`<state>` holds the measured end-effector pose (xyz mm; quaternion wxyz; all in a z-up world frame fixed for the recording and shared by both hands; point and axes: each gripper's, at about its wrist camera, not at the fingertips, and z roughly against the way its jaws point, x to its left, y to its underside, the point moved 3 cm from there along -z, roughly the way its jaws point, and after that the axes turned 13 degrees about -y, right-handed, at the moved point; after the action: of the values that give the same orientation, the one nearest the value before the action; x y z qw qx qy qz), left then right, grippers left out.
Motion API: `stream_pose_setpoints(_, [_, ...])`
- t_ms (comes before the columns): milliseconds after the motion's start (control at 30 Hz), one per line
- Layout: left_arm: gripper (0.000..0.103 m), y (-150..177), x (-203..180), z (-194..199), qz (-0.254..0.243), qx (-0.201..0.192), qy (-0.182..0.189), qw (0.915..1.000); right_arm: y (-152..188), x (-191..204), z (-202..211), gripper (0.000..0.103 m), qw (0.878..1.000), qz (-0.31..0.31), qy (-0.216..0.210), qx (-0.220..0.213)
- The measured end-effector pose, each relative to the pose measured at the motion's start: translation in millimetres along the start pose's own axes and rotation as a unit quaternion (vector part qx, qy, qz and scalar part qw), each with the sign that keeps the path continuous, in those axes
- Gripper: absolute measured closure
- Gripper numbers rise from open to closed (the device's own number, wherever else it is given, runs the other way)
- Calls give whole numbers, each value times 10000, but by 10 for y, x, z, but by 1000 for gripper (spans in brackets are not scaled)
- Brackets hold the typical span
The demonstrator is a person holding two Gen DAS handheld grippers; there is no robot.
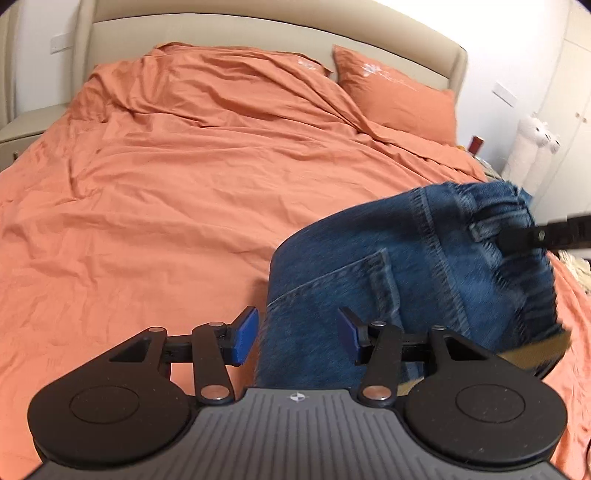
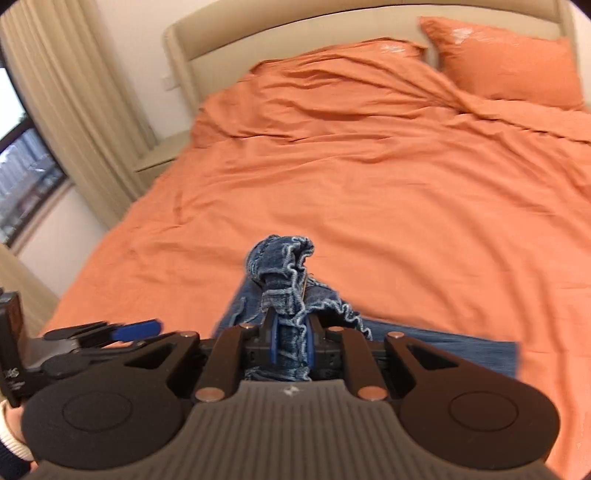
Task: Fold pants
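My right gripper [image 2: 291, 343] has its fingers clamped on a bunched, frayed end of the jeans [image 1: 406, 266], lifted above the orange bed [image 1: 184, 184], while my left gripper [image 1: 297, 334] gapes wide beside them

A wide bed [image 1: 166, 192] under a rumpled orange cover fills the room, backed by a beige padded headboard [image 1: 258, 26] and an orange pillow [image 1: 399, 96]. White walls [image 2: 133, 22] surround it; beige curtains [image 2: 70, 96] hang beside a dark-framed window [image 2: 26, 177], with a pale nightstand [image 2: 159, 155] near the bed
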<state>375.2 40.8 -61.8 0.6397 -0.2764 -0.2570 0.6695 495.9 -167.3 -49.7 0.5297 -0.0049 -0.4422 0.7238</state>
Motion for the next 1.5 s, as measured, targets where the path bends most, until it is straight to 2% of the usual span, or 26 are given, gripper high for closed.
stream_pose_setpoints(100, [47,46,-178,-108,-224,57,45,9997,-7,-259,175,94,9995,-246,204,-38])
stream_pose_setpoints(267, [52,163,-450,-367,-530,248,187,9981,224,-906,329,94,9959,-678,600,21])
stream_pose_setpoints(433, [52,261,-675,-681,-744,476,281,9957,576,-1610,155,94,9873,-1262,931,239])
stream_pose_setpoints(567, [53,350,-772,-908,-936,624,224,9934,813,-2050,-10,95,9821,-1603,941,316])
stream_pose_setpoints(767, [54,452,-784,-1137,-1018,815,169,9913,1030,-2389,-273,95,9789,-1787,893,433])
stream_pose_setpoints(867, [54,446,-794,-1107,-1067,803,111,9910,1063,-2351,-323,94,9792,-1630,1063,583])
stream_pose_setpoints(933, [54,438,-793,-1038,-1147,808,65,9901,1015,-2269,-308,88,9804,-1452,1183,605])
stream_pose_setpoints(967, [54,441,-794,-996,-1194,809,57,9895,1001,-2232,-278,86,9810,-1424,1195,553])
stream_pose_setpoints(1000, [54,449,-780,-925,-1245,806,58,9889,998,-2185,-211,79,9823,-1383,1188,440])
stream_pose_setpoints(1100, [50,479,-749,-681,-1493,714,85,9862,1064,-1973,53,77,9867,-1062,1226,67])
stream_pose_setpoints(1167, [45,523,-718,-493,-1694,625,44,9836,1171,-1839,256,69,9876,-948,1243,-157])
stream_pose_setpoints(1233, [43,583,-682,-304,-1832,600,73,9812,1343,-1771,469,59,9846,-1161,1240,-425])
stream_pose_setpoints(1333, [40,707,-632,-51,-2048,631,183,9766,1713,-1797,753,58,9699,-1943,1141,-926])
stream_pose_setpoints(1400, [40,811,-599,77,-2259,645,190,9718,1999,-1843,881,58,9535,-2602,912,-1219])
stream_pose_setpoints(1500, [40,1007,-568,183,-2571,745,172,9633,2292,-1907,867,58,9263,-3360,444,-1649])
